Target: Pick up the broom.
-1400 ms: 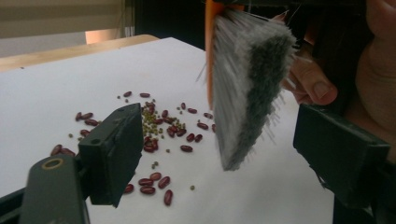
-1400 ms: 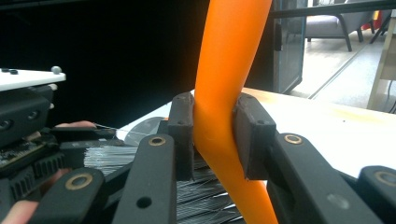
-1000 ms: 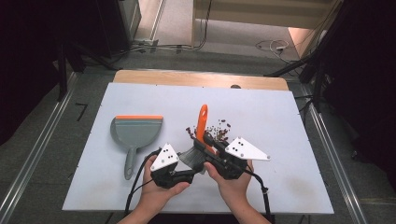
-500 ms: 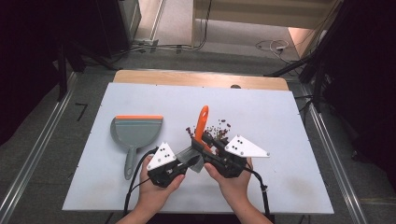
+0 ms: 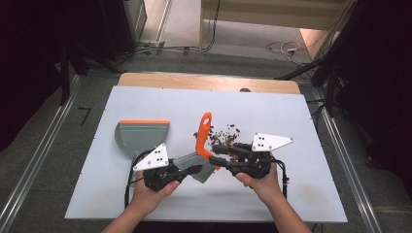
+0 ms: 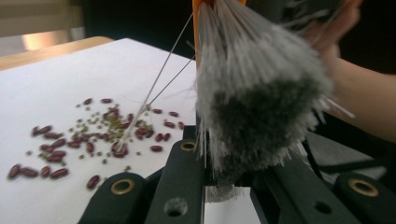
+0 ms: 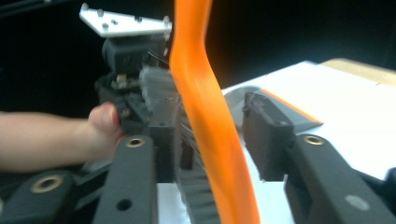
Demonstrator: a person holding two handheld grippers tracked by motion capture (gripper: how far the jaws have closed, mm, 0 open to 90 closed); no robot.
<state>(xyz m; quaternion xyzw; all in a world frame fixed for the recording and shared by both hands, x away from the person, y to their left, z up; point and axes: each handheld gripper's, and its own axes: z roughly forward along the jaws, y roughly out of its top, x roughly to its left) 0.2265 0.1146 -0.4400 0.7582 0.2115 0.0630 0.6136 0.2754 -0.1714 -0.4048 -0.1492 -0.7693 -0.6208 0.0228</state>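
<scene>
Orange-handled brush (image 5: pixel 204 141) with grey bristles runs lengthwise away from the person: left gripper (image 5: pixel 187 167) clamps its bristles, right gripper (image 5: pixel 218 151) stands open around its handle, scattered beans (image 5: pixel 227 136) just beyond.

**Plastic, bristle and matt board**

The brush (image 5: pixel 201 145) has a glossy, smooth orange plastic handle and stiff grey bristles. Beside it, the dustpan (image 5: pixel 141 136) looks matt grey plastic. The worktop (image 5: pixel 272 111) is smooth, matt white, wood-edged.

Each black tool (image 5: pixel 194 169) (image 5: pixel 217 154) carries a pale triangular plate with dark screws, brass-ringed jaw holes and a trailing black cable.
</scene>
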